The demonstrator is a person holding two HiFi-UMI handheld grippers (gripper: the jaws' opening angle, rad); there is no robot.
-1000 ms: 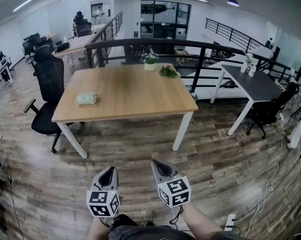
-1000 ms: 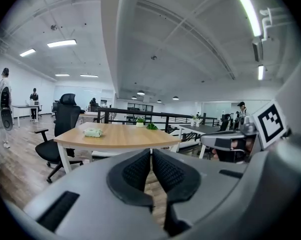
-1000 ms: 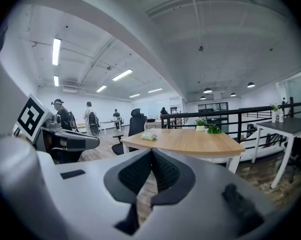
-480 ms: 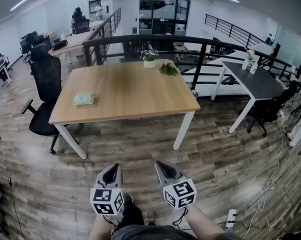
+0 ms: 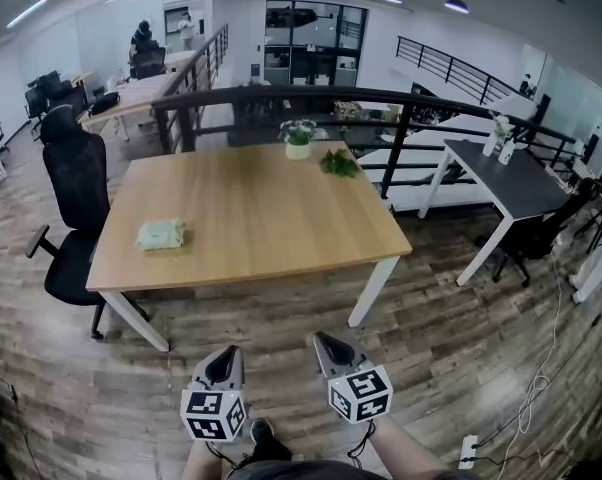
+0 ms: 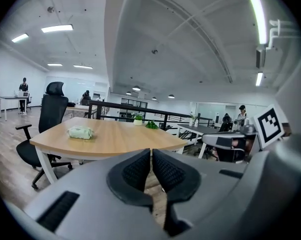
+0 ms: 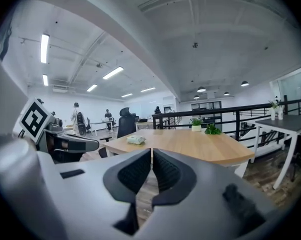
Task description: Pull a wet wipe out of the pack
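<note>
Pale green, the wet wipe pack (image 5: 161,234) lies near the left edge of the wooden table (image 5: 271,208), well apart from the left gripper (image 5: 225,356) and the right gripper (image 5: 327,342), which hover over the plank floor (image 5: 451,318) with jaws clenched together on nothing.

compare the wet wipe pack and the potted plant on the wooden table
The wet wipe pack lies flat and low; the potted plant stands upright. The pack is a pale green packet; the plant is green leaves in a white pot. In the head view the pack sits near the table's left edge, the plant at its far edge by the railing. Both rest on the wooden table.
</note>
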